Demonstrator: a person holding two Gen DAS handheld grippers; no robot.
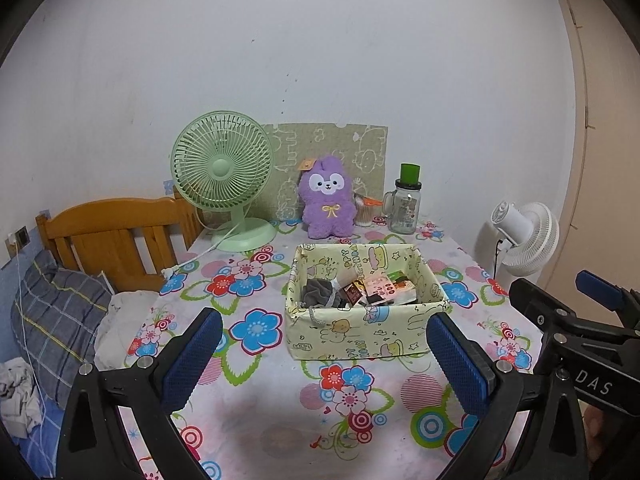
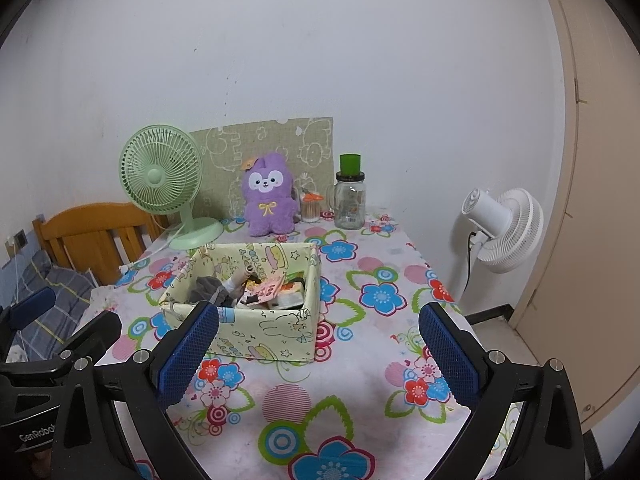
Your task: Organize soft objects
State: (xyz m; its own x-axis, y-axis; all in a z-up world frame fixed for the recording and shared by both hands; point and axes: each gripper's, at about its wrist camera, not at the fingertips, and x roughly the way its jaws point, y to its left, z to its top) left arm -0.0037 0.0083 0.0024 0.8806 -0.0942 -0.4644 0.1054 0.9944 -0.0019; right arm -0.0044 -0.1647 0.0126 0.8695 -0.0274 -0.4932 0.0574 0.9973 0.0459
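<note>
Flower-printed cloth is covering the table [image 1: 256, 420], where both hand-held grippers, left [image 1: 322, 360] and right [image 2: 320, 354], are hovering released and empty. At twelve o'clock, beyond the pale-yellow fabric box [image 1: 360, 332], the fluffy purple plush rabbit [image 1: 328, 204] is sitting upright; light and squashy, probably best pinched around its belly.

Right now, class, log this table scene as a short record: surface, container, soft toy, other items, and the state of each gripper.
surface: table with flowered cloth
container: fabric box, mid-table, holding grey cloth and packets
soft toy: purple plush, upright behind the box, by the wall
other items: green fan, glass jar, white fan off the table
left gripper: open, empty
right gripper: open, empty
</note>
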